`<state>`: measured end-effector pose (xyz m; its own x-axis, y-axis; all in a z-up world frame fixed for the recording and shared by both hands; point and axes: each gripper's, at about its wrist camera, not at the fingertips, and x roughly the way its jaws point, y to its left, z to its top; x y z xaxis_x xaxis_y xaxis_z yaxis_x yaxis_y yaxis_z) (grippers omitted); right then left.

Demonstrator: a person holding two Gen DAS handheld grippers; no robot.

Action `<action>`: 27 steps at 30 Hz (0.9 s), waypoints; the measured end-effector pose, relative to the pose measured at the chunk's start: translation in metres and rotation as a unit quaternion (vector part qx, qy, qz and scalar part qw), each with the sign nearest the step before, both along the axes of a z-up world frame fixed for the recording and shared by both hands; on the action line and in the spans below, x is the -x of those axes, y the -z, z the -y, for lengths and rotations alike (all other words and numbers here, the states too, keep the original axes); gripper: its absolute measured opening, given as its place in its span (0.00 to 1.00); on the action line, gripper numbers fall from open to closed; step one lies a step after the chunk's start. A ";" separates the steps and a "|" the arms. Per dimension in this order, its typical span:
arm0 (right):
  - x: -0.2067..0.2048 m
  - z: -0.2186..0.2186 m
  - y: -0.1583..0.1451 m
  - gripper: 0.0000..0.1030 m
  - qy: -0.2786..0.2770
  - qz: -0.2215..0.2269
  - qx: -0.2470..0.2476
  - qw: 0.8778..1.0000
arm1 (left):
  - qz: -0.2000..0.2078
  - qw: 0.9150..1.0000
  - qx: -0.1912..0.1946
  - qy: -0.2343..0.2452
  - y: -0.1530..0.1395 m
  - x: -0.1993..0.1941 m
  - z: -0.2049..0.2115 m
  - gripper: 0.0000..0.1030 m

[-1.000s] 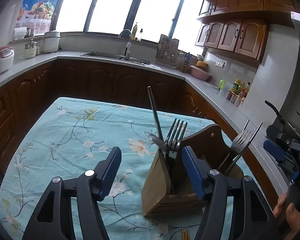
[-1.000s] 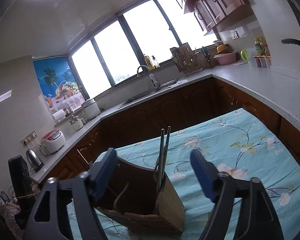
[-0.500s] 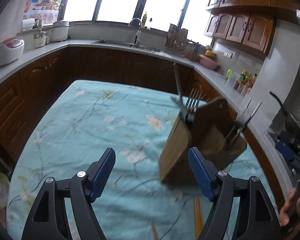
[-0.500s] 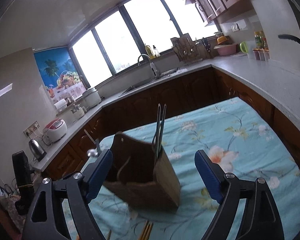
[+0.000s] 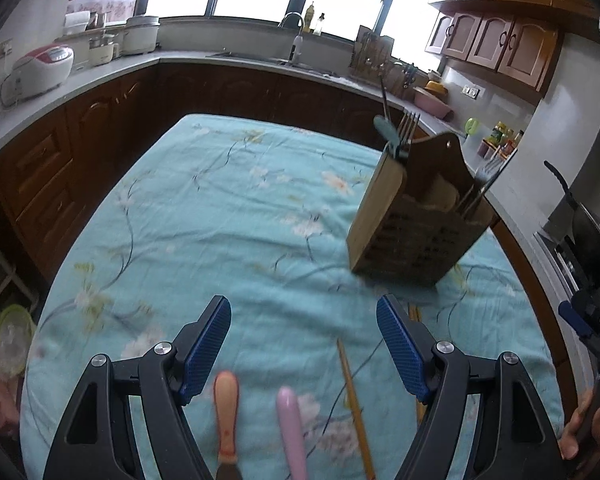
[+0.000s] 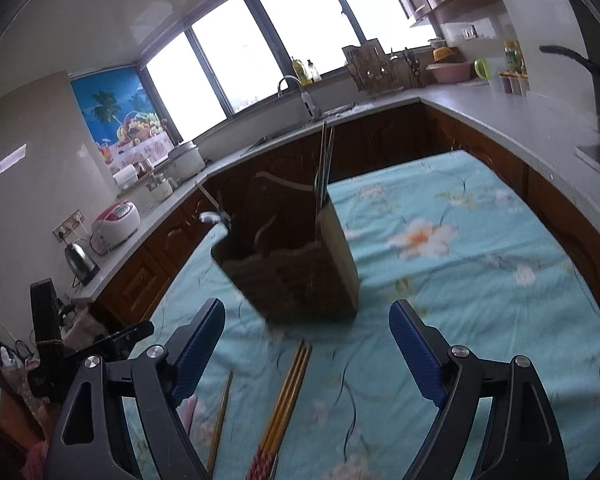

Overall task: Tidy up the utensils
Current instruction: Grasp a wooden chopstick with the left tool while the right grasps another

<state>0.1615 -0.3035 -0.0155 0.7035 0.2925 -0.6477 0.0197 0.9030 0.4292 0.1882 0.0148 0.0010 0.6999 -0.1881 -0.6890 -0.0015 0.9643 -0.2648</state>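
A wooden utensil caddy (image 5: 416, 216) stands on the floral tablecloth, holding forks (image 5: 409, 126), a spoon and dark chopsticks (image 6: 325, 164); it also shows in the right wrist view (image 6: 300, 268). My left gripper (image 5: 304, 340) is open and empty, above an orange-handled utensil (image 5: 226, 412), a pink handle (image 5: 292, 428) and a wooden chopstick (image 5: 354, 404) lying on the cloth. My right gripper (image 6: 308, 344) is open and empty, above a bundle of yellow chopsticks (image 6: 286, 396) and a single chopstick (image 6: 220, 416), short of the caddy.
The table (image 5: 204, 216) is ringed by dark wood cabinets and a grey counter (image 6: 500, 104). A rice cooker (image 5: 44, 66), kettle (image 6: 80, 258), sink tap (image 5: 296, 32) and a pan (image 5: 584, 220) stand on the counter.
Both grippers have pulled back from the caddy and tipped downwards. Loose utensils and chopsticks on the cloth have come into view beneath them. Both stay open.
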 end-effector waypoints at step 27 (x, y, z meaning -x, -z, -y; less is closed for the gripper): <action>-0.010 -0.040 0.070 0.76 -0.030 -0.081 0.012 0.996 | -0.083 0.994 -0.050 0.052 0.050 -0.027 0.042 0.72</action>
<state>0.1720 -0.2632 -0.0860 0.5716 0.3137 -0.7582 0.0326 0.9146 0.4030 0.2156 -0.0273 -0.0494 0.5549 -0.1783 -0.8126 0.0636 0.9830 -0.1722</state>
